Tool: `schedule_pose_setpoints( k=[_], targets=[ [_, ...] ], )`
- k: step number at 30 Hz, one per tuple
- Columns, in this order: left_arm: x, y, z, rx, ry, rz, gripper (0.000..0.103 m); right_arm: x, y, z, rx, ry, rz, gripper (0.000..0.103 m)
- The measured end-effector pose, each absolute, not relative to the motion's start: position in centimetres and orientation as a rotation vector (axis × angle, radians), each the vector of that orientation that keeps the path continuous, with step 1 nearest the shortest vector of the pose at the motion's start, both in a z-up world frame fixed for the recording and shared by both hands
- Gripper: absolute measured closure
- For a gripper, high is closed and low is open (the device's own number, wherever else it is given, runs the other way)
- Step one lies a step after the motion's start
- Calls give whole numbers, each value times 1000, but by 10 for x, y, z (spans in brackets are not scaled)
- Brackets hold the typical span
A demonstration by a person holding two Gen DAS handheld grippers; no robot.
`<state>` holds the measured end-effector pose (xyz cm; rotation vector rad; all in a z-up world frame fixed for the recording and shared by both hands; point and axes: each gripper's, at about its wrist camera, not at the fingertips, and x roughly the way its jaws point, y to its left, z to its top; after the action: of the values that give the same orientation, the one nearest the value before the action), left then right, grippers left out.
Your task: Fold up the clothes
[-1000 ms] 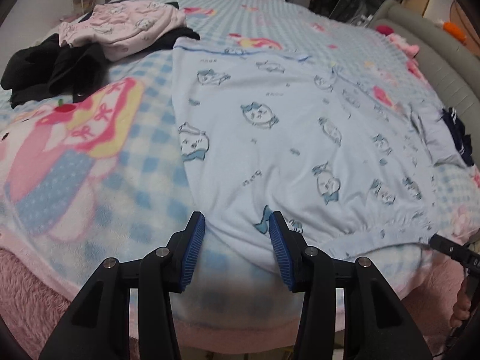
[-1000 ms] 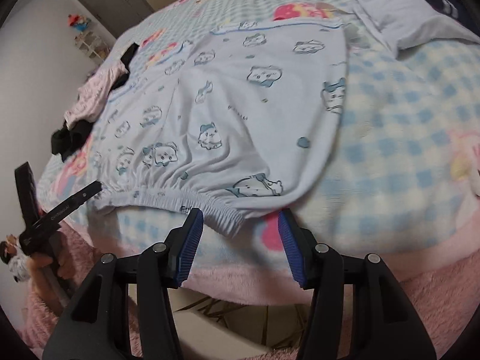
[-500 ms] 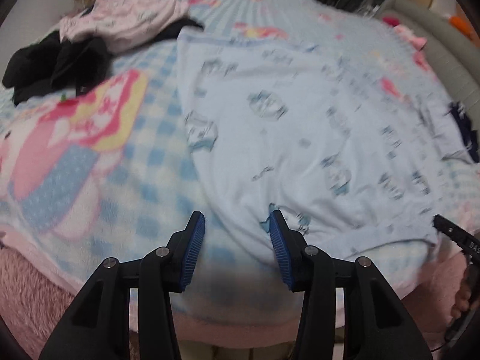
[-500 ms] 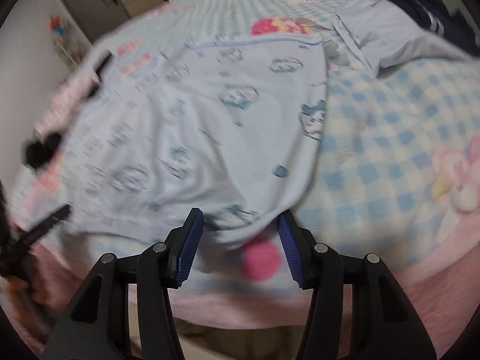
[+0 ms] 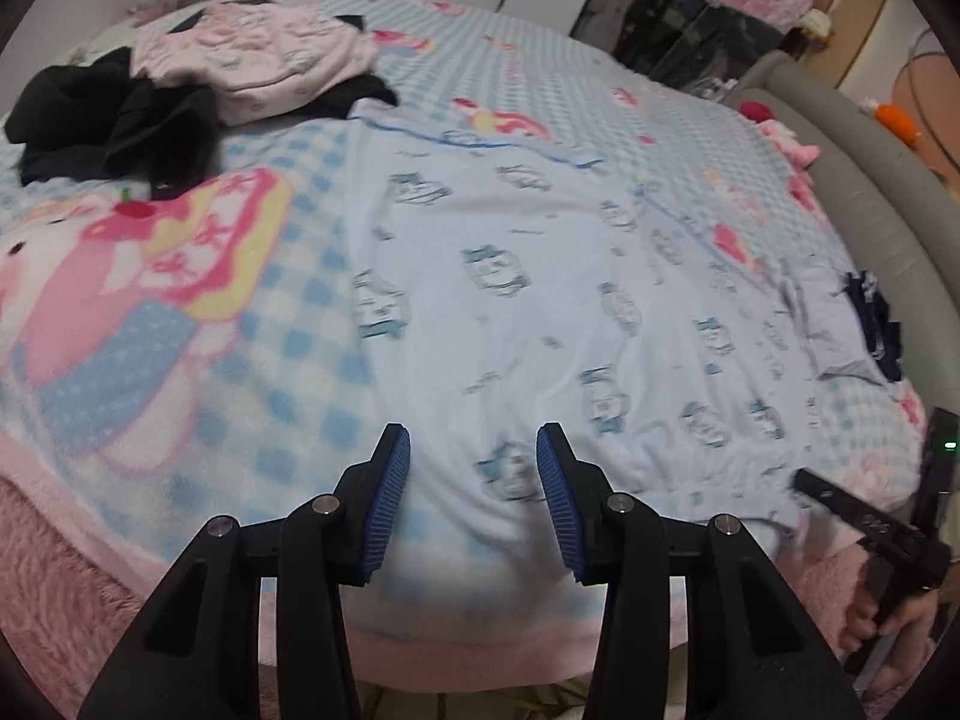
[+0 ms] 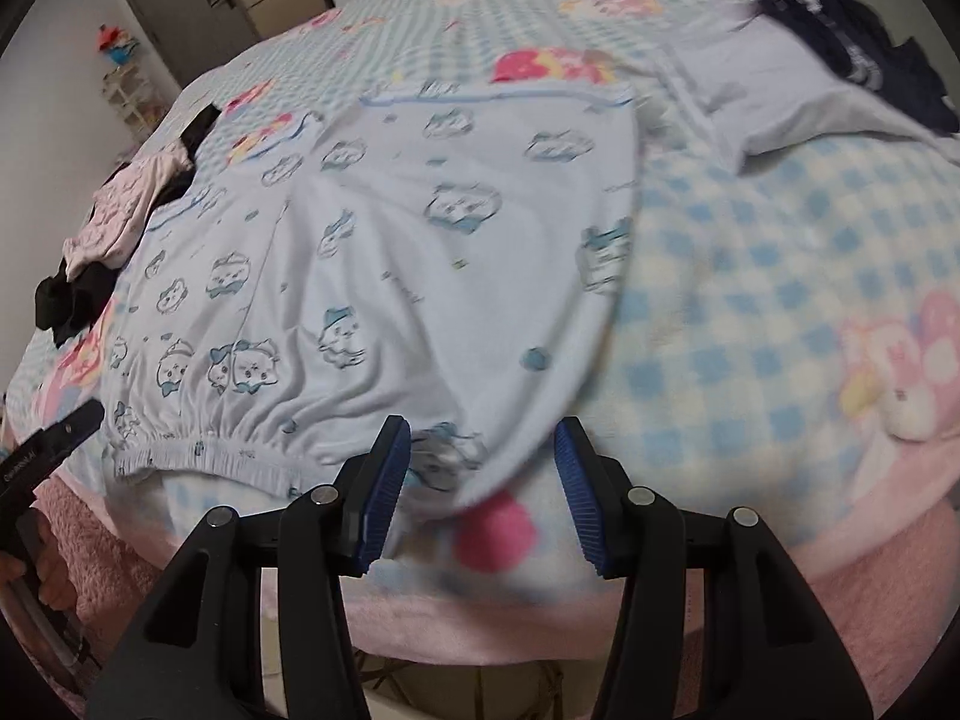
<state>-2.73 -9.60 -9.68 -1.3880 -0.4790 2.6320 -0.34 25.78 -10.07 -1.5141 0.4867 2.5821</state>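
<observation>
Both grippers sit a little further in over the near edge of the garment than a second ago; the waistband corners that lay just ahead of the pads now lie between them.

Left wrist view: left gripper (image 5: 473, 462), black arms with blue ribbed pads, angled down at the bed. Jaws partly open and have just closed a little; the left end of the garment's near hem lies between the pads, but no pad visibly presses on it. Pale blue pyjama shorts with small cartoon cat prints (image 5: 540, 276) lie flat on the blue-and-white checked fleece blanket with pink cartoon figures (image 5: 150, 300). Gathered elastic waistband faces the camera at the bed's near edge; leg hems with darker blue piping point away. Long axis runs across the bed, left to right. Up left, well apart: a heap of black clothes (image 5: 114, 126) with a pink printed garment (image 5: 258, 60) on top. At right, a pale grey-blue folded garment (image 5: 834, 324) and a dark navy piece (image 5: 876, 324) beside it. Right gripper (image 5: 864, 516) visible at the far right edge, a hand (image 5: 888, 624) under it.

Right wrist view: right gripper (image 6: 482, 468) partly open, nothing clamped; the waistband's right corner lies between the pads, blurred. Shorts (image 6: 390, 240) stretch away up and to the left. Left gripper's black tip (image 6: 54, 444) at the waistband's other end.
</observation>
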Motion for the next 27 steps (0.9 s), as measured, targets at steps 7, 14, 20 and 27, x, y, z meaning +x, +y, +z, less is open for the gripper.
schedule_pose_setpoints(
  k=[7,14,20,27],
  targets=[
    [-61,-35,-93,-1320,-321,2430,77,-9,246,-113,-1622,557,2607,46],
    [-62,-20,-136,-1507,-248,2383,78,-17,244,-125,-1588,553,2604,68],
    [-55,-37,-131,-1439,-347,2367,78,-11,240,-123,-1613,484,2643,75],
    [-55,-30,-120,-1324,-417,2334,79,-29,246,-139,-1731,619,2596,66]
  ],
)
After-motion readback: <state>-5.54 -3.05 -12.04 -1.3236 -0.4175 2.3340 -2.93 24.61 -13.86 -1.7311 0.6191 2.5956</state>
